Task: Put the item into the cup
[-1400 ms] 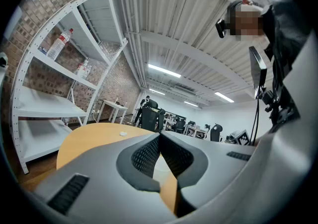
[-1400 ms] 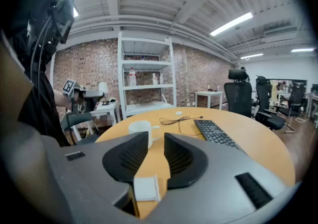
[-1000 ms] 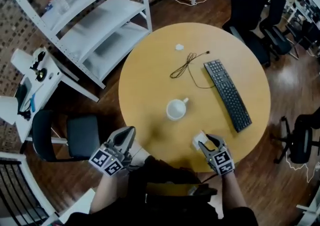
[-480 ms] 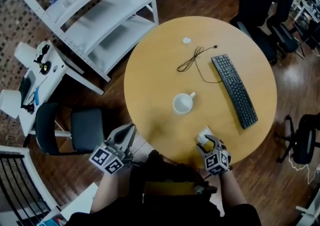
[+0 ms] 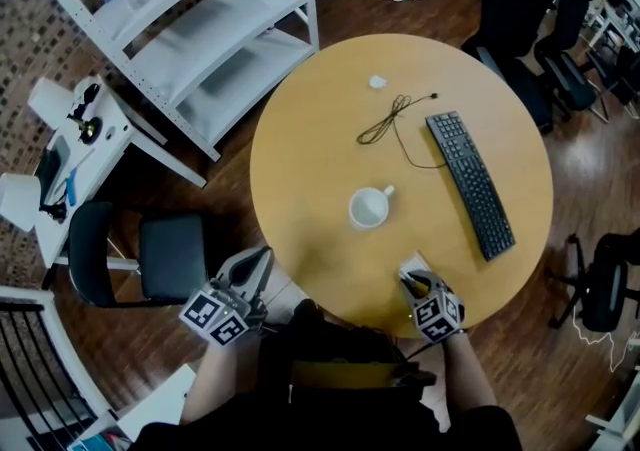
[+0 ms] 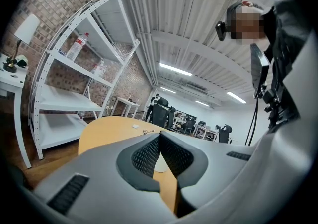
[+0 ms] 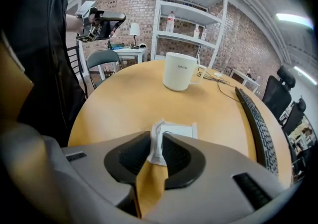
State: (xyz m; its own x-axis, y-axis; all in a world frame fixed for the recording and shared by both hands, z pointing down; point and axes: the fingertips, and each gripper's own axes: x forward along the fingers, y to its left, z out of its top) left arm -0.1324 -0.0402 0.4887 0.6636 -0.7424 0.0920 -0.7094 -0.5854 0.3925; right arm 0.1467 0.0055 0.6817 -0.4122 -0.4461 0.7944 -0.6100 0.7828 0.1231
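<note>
A white cup stands upright near the middle of the round wooden table. It also shows in the right gripper view as the cup, well beyond the jaws. A flat white packet lies at the table's near edge. My right gripper is over it and its jaws are closing. In the right gripper view the packet has its near edge bent up and pinched between the pads of the right gripper. My left gripper hangs off the table's near left edge. Its jaws meet at the tips with nothing between them.
A black keyboard lies on the table's right side, with a black cable and a small white object farther back. A white shelf unit stands at the left, a black chair beside the table, and office chairs behind.
The right gripper has drawn its jaws in onto the packet's edge. The left gripper has stayed where it was. The head view has shifted slightly.
</note>
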